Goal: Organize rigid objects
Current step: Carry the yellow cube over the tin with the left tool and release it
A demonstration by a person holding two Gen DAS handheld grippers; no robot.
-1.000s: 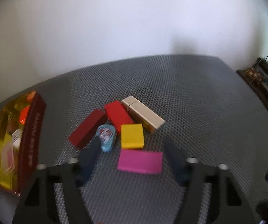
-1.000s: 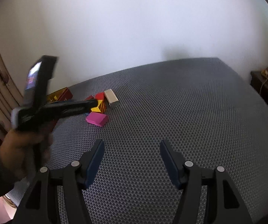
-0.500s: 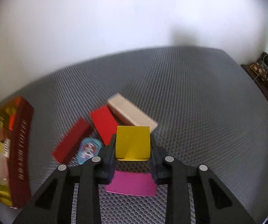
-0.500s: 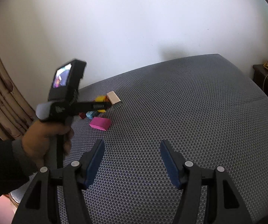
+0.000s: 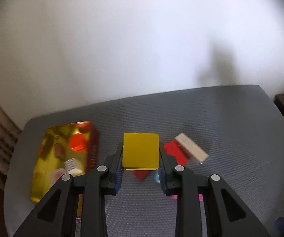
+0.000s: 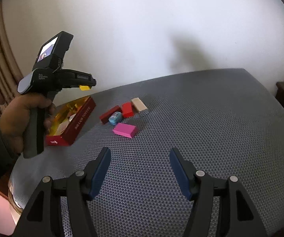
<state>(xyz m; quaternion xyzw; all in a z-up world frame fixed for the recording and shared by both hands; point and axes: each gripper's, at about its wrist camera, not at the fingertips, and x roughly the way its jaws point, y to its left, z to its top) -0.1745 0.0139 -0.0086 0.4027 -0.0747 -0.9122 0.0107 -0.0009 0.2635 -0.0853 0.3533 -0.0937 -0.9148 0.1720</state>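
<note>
Between the clenched fingers of the left gripper (image 5: pixel 141 158) a yellow rectangular block (image 5: pixel 141 151) is held aloft; the red gold-lined box (image 5: pixel 62 158) lies leftward and below, while the right gripper (image 6: pixel 140 169) is kept released.

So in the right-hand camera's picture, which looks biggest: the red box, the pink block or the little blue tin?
Largest to smallest as they look there:
1. red box
2. pink block
3. blue tin
The tin lies slightly farther away, but looks clearly smaller anyway.
</note>
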